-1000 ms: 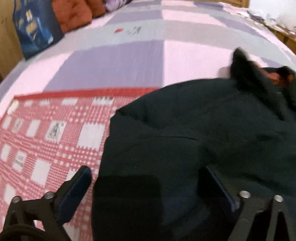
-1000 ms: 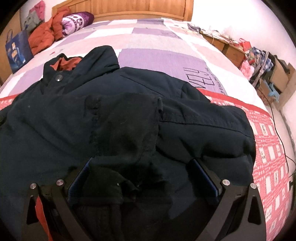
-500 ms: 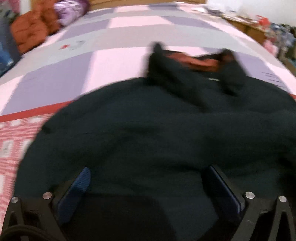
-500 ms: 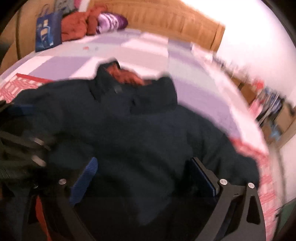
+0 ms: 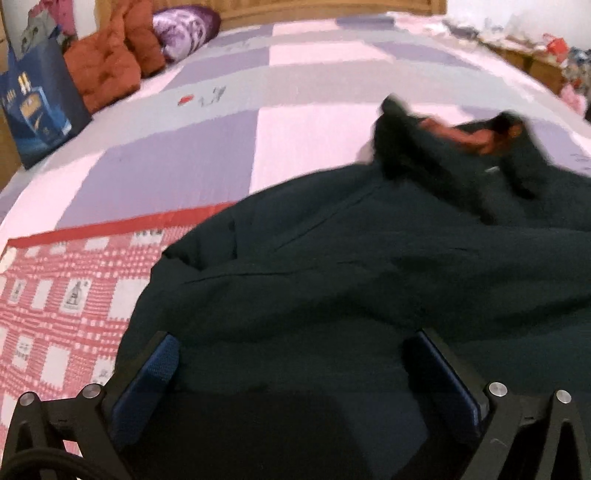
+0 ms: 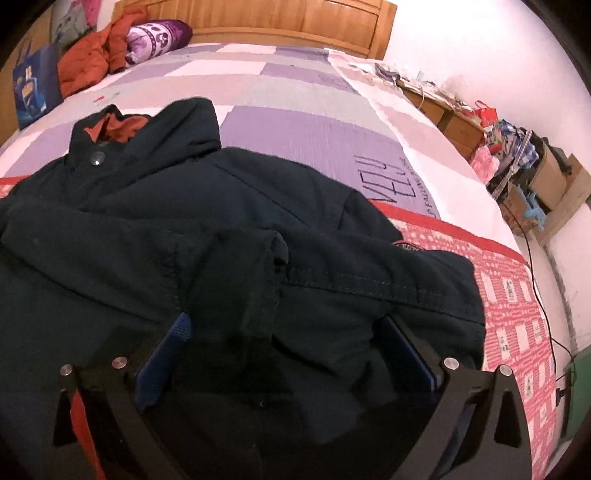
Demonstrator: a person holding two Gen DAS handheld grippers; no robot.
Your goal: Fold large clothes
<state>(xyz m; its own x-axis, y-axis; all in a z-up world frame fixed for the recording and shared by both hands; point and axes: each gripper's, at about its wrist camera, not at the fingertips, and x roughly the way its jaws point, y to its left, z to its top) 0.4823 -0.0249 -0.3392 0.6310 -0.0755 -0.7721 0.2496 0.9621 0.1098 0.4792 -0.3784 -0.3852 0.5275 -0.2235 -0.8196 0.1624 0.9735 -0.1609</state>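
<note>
Bed: your dark jacket covers its patchwork quilt, frame centre.
Room: wooden headboard at top.
Tongs: your left gripper and right gripper both gape, released.

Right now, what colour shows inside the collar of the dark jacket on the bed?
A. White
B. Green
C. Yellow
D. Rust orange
D: in the right wrist view, the dark jacket lies on the bed, and the lining showing inside its raised collar is rust orange.

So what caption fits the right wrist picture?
Open right gripper over a dark jacket lying on the bed.
</note>
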